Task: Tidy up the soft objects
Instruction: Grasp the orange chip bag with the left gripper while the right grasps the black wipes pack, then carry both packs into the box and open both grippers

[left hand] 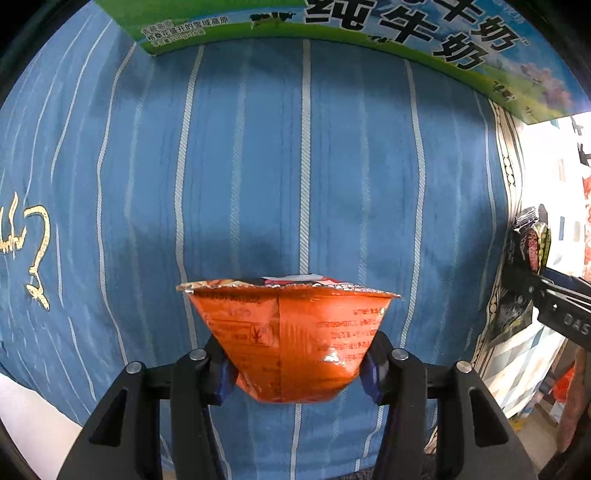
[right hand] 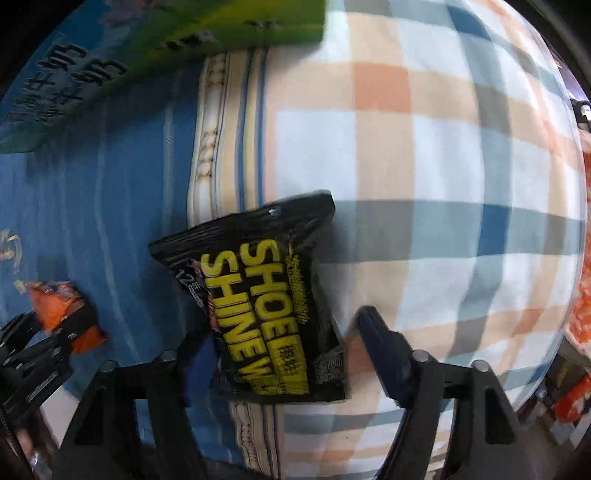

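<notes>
Left tool (left hand: 297, 363) is clenched on an orange snack packet (left hand: 291, 332), its blue-padded fingers (left hand: 225, 380) pressing the narrow lower part from both sides while the crimped top edge fans out wide above them. That packet hangs over a blue striped cloth (left hand: 258, 166) with white lines and a bit of gold embroidery at its left side. At the top of the left wrist view sits a green and blue milk carton box (left hand: 369, 33) printed with large black Chinese characters, resting on the blue cloth. Right tool (right hand: 284, 354) has its jaws spread apart, the right finger (right hand: 380, 350) standing clear of the black shoe shine wipes packet (right hand: 266, 302) with a visible gap; the left finger is partly hidden behind the packet, so contact on that side cannot be told. Yellow letters on the packet read SHOE SHINE. It lies tilted across the patterned border where the blue striped cloth meets a plaid cloth (right hand: 443, 166) of beige, orange, blue and white squares. From the left wrist view the right tool shows at the far right edge with the black packet in front of it. From the right wrist view the left tool and its orange packet show at the lower left, over the blue cloth.
</notes>
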`<act>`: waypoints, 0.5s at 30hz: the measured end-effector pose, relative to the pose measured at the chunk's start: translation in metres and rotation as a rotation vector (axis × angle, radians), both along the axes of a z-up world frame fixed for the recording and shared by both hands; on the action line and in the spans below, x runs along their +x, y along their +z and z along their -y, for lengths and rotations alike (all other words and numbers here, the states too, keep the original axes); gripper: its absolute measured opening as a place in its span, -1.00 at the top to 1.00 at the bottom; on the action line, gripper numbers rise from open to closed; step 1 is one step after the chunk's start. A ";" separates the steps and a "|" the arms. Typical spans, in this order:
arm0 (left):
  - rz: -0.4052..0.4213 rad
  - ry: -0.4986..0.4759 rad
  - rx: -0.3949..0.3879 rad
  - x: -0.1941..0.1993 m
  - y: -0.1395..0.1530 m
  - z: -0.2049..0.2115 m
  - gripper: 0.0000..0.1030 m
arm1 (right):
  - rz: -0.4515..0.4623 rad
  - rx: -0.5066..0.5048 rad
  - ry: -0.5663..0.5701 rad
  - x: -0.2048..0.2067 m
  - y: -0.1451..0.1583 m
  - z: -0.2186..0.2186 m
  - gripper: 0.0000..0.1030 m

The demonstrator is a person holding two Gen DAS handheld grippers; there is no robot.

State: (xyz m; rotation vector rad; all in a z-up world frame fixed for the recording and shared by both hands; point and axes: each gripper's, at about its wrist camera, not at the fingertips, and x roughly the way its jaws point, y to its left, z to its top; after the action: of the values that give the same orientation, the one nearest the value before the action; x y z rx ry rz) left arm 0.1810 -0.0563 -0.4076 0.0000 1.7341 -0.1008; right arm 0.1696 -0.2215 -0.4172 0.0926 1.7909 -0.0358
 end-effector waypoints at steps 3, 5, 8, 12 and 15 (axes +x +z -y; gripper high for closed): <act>0.031 0.007 -0.001 -0.005 0.012 0.007 0.10 | 0.010 -0.011 -0.012 -0.005 0.011 -0.013 0.04; 0.065 -0.008 0.002 -0.007 0.024 0.014 0.10 | 0.005 -0.002 -0.020 -0.009 0.014 -0.021 0.07; 0.109 -0.032 0.008 -0.009 0.038 0.023 0.11 | 0.029 -0.002 -0.007 -0.020 0.034 -0.024 0.09; 0.170 -0.054 -0.014 -0.010 0.066 0.038 0.12 | 0.063 0.043 -0.011 -0.026 0.066 -0.034 0.11; 0.216 -0.061 -0.042 -0.009 0.092 0.046 0.12 | 0.108 0.069 -0.012 -0.025 0.101 -0.042 0.11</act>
State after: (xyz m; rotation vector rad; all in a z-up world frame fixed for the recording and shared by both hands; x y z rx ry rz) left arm 0.1720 -0.1018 -0.3153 0.0312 1.5165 -0.1758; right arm 0.1449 -0.1797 -0.3160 0.1523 1.6843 0.0222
